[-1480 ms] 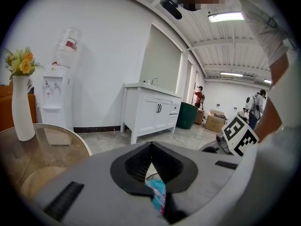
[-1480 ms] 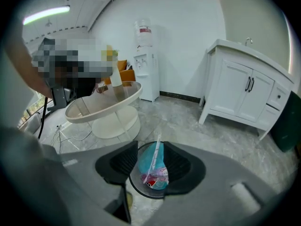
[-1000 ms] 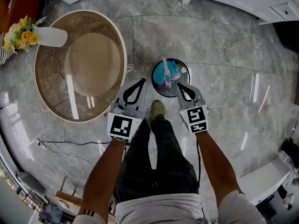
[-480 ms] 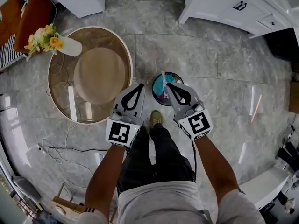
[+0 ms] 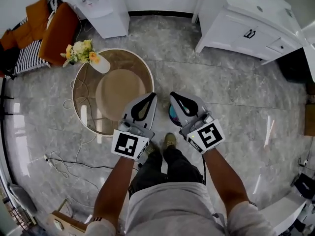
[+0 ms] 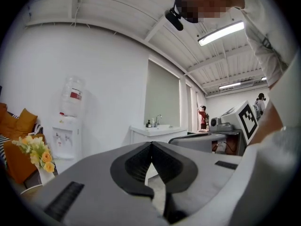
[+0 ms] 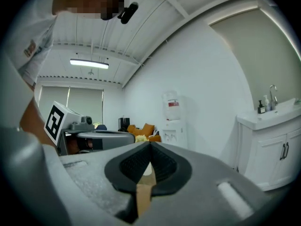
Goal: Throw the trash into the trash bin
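While the raised right gripper [image 5: 175,98] hides most of the round trash bin [image 5: 172,116] on the glossy marble floor [image 5: 231,92], only a teal sliver shows; its trash, plain a second ago, cannot be made out. Both the left gripper [image 5: 149,98] and the right hold grey ribbed jaws pressed together, empty.

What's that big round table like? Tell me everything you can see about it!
The round table has a see-through brownish top that looks like glass, with a pale rim all around. Through the top you can see a round tan base in the middle. It stands on the shiny grey floor. A white vase of yellow flowers sits at its far-left edge. In the head view, the left gripper hides a bit of its near-right edge.
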The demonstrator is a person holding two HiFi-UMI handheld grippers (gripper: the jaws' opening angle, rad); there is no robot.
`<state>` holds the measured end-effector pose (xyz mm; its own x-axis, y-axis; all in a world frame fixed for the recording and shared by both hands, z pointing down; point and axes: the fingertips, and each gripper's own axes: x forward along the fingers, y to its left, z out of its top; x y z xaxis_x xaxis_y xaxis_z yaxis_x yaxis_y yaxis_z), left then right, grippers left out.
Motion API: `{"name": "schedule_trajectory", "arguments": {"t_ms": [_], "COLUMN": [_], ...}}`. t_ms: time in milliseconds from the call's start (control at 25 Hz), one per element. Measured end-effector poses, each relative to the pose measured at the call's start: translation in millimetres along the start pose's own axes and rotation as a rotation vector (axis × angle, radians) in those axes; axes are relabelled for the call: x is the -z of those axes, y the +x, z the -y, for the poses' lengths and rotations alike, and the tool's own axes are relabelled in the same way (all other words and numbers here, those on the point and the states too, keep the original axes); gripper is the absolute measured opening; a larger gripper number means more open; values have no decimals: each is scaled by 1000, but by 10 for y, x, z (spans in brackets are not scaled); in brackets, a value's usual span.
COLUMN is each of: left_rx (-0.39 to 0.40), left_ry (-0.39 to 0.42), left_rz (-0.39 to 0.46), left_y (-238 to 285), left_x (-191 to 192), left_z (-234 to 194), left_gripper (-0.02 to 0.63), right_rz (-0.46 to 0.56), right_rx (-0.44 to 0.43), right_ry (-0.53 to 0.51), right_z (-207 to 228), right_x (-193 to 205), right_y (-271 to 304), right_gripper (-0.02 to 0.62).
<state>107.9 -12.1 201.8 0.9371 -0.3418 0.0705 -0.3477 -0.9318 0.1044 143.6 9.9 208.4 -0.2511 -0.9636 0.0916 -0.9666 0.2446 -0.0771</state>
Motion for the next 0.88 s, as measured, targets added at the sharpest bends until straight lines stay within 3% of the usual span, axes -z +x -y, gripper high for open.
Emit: {"name": "schedule_trajectory", "arguments": {"t_ms": [320,880], "left_rx": [-42,-2], "left_ry": [4,53], "left_rz": [95,164], "left_y": [-487,-900], "left_x": [-821,-1390], "left_z": [-14,243], "left_gripper": [0,0], "right_rz": [120,156], "right_rx": [-61,-109], "right_ry": [9,15], "right_z": [-429,-905], "right_x": [-893,-1316], "right_y": [-110,-284], "right_gripper": [0,0]}}
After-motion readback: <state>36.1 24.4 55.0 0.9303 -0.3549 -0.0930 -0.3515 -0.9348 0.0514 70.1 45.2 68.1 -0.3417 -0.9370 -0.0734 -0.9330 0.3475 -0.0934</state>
